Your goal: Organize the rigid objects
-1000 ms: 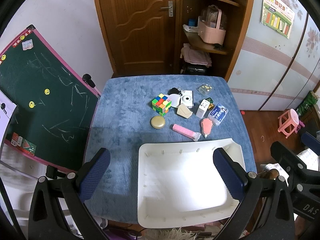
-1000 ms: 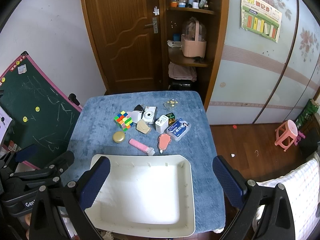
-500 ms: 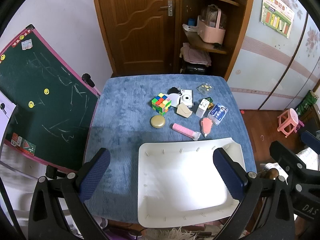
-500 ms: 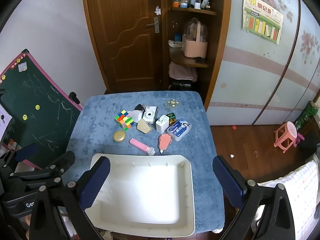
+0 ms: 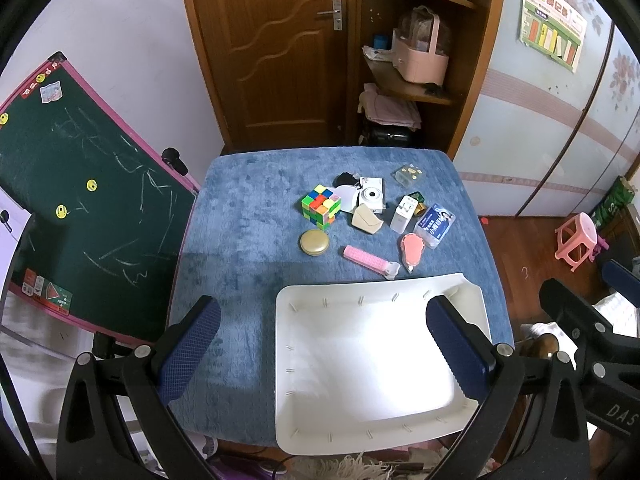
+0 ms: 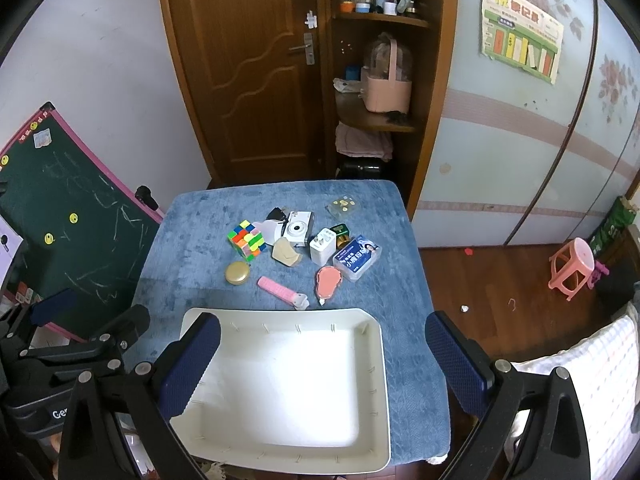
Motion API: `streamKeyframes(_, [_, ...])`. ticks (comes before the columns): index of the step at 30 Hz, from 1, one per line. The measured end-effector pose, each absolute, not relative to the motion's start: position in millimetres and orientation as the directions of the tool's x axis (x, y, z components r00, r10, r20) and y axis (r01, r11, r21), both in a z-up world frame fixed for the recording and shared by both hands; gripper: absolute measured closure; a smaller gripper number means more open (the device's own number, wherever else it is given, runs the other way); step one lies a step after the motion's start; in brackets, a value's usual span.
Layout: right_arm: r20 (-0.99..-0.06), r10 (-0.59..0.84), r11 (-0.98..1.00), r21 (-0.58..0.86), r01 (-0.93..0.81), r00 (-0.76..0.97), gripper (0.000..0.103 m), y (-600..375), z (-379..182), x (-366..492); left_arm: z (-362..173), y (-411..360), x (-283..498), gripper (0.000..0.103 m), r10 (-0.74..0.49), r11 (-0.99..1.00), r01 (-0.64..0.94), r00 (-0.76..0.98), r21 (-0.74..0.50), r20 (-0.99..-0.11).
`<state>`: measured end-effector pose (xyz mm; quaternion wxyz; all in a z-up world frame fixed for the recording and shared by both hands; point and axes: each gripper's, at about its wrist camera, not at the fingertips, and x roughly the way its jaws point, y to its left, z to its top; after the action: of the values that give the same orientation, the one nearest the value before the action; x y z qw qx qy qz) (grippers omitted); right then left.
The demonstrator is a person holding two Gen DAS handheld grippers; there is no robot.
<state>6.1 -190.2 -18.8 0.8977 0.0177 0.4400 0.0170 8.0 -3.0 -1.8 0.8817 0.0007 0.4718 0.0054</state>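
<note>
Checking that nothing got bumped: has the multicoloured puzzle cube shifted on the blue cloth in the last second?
No. The multicoloured puzzle cube sits in the same spot beside the white instant camera, as before.

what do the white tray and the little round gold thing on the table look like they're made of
White tray: probably moulded plastic, smooth with a soft sheen and rounded rim. Round gold thing: looks like brushed metal or metallic-coated plastic, given its dull golden shine; can't tell which.
</note>
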Motion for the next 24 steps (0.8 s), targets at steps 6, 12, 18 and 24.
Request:
streamKeyframes(6, [-0.789,0.047,0.999,0.047,-0.017,0.613,0.001,-190.3,-19.0,5.9,-2.0,-3.0,8.2,0.001,0.011,1.0,-0.009,0.554,0.008,-0.832])
streamKeyframes(12, [-0.79,0.048,0.999,0.048,-0.016,0.612,0.001,-190.3,-18.8,6.4,-2.2,-2.7,9.2,0.001,0.012,1.0,-0.01,0.554,0.008,-0.832])
streamKeyframes(18, [-0.789,0.049,0.999,0.047,-0.019,0.613,0.001,-190.5,-17.8,5.3,-2.3,-2.7,10.3,0.001,0.014,1.0,-0.011,0.555,0.009,-0.832])
streamKeyframes(24, [-0.788,0.05,0.999,0.047,-0.021,0.614,0.001,-189.6,-17.3,3.6,-2.1,-2.2,10.9,0.001,0.016,1.0,-0.013,0.556,0.01,-0.831])
